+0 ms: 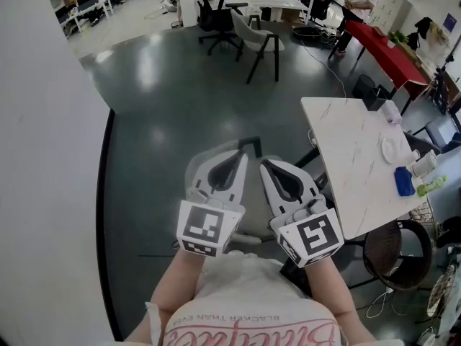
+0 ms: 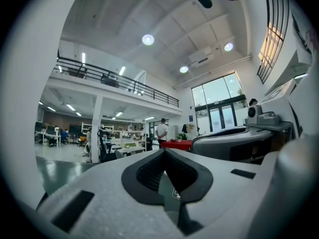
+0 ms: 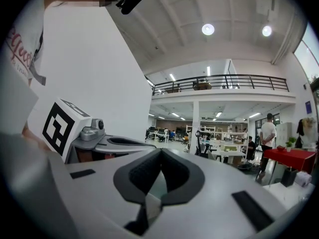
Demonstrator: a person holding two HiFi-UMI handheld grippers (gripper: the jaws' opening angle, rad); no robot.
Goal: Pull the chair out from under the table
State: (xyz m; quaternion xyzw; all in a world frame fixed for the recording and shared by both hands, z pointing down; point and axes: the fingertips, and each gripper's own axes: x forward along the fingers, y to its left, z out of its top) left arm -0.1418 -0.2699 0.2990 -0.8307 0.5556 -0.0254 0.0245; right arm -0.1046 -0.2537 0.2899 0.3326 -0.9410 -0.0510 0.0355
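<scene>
In the head view a pale chair with black legs stands on the dark floor just left of the white marble table, mostly hidden under my two grippers. Both are held side by side in front of my chest and point level, away from me. The left gripper is shut with nothing between its jaws; in its own view its tips meet against the open hall. The right gripper is shut and empty too, its tips closed in the right gripper view. Neither touches the chair.
On the table lie a white bowl, a blue item and a green one. A dark round-backed chair stands at the table's near end. A white wall runs along the left. A grey chair stands farther off.
</scene>
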